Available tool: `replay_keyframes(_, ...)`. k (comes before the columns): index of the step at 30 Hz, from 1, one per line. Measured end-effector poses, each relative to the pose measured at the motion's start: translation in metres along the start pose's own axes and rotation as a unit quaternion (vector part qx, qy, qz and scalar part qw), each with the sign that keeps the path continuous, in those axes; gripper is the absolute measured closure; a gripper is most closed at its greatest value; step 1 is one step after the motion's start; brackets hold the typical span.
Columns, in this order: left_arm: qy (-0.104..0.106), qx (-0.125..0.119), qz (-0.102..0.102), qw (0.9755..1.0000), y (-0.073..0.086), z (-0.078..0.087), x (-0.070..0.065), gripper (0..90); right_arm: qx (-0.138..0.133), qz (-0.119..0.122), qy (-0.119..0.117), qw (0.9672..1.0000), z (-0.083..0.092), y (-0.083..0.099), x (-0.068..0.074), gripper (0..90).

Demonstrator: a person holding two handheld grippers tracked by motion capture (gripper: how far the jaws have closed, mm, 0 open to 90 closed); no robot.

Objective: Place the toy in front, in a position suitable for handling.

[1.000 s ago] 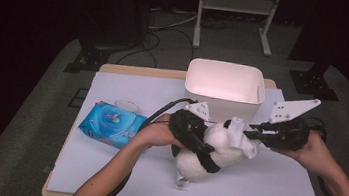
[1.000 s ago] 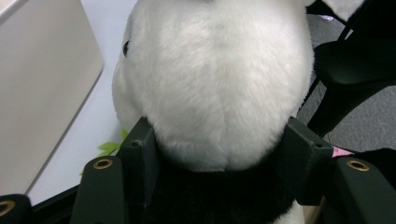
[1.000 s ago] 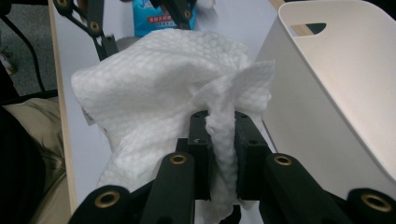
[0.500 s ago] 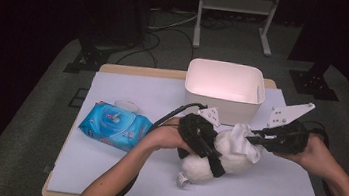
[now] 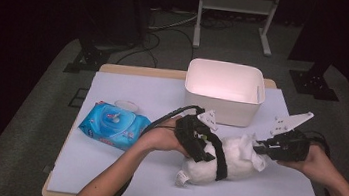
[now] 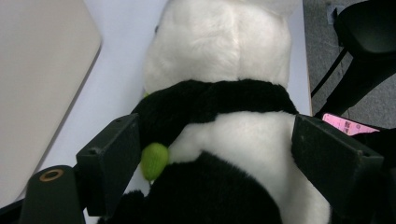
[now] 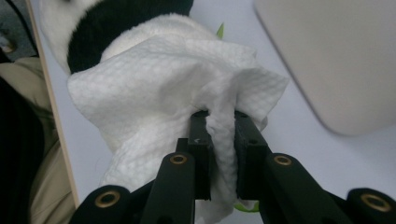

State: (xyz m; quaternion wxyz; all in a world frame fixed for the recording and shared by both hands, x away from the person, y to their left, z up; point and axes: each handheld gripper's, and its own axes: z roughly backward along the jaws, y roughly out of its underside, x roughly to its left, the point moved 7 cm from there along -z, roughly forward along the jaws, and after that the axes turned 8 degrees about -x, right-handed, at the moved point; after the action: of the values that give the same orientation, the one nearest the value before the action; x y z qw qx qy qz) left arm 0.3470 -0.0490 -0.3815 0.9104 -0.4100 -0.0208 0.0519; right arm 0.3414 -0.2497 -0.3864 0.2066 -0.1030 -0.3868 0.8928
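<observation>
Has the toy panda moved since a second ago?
Yes. The panda has sunk lower in the high view, away from the white bin, toward the table's near edge.

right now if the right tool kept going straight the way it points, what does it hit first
Most likely the panda plush. The right tool is shut on a white wipe that drapes against the plush straight ahead of its tips, so the wipe would press into the plush first. The white bin sits off to one side.

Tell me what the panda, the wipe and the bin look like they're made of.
Panda: soft plush, going by its fuzzy black and white pile. Wipe: thin nonwoven cloth, probably, with a dimpled embossed weave and limp folds. Bin: likely smooth matte plastic, with rounded corners and even white walls.
</observation>
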Motion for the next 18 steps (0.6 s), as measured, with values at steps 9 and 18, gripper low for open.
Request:
replay_keyframes(9,0.0,0.014,0.006,0.9999,0.007,0.009,0.004,17.6,-0.029,-0.024,-0.028,0.9989,-0.017,0.006,0.006,78.8)
replay_keyframes(18,0.0,0.004,0.0,1.0,0.008,0.006,0.003,20.7,-0.035,0.016,-0.018,0.9991,-0.008,-0.013,0.011,78.7)
